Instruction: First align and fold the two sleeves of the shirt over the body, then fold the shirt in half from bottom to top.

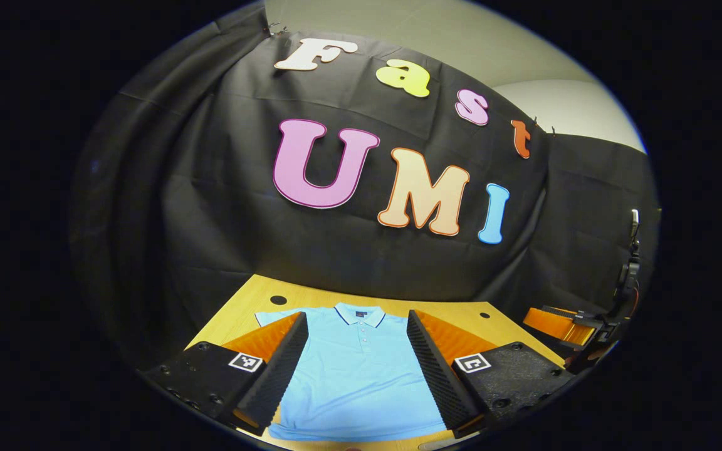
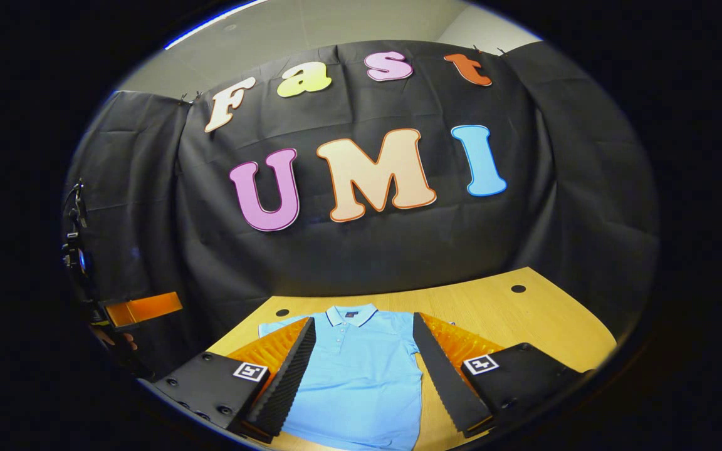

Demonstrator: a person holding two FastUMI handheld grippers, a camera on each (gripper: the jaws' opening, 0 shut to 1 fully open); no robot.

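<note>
— What's on your left side?
— My left gripper (image 1: 356, 376) hangs above the table (image 1: 245, 313) with its fingers spread wide, holding nothing. The light blue shirt (image 1: 358, 376) lies flat between them, collar away from me.
— And the right?
— My right gripper (image 2: 361, 382) is spread apart and empty too, over the same shirt (image 2: 361, 376), sleeves unfolded.

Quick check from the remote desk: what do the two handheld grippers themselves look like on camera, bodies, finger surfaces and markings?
Left gripper: two long wedge-shaped fingers with ribbed inner faces, on black blocks studded with screws, each carrying a square black-and-white marker. Right gripper is built alike, with markers too. In the right gripper view, the left one shows at the far left with dark cabling above it.
</note>
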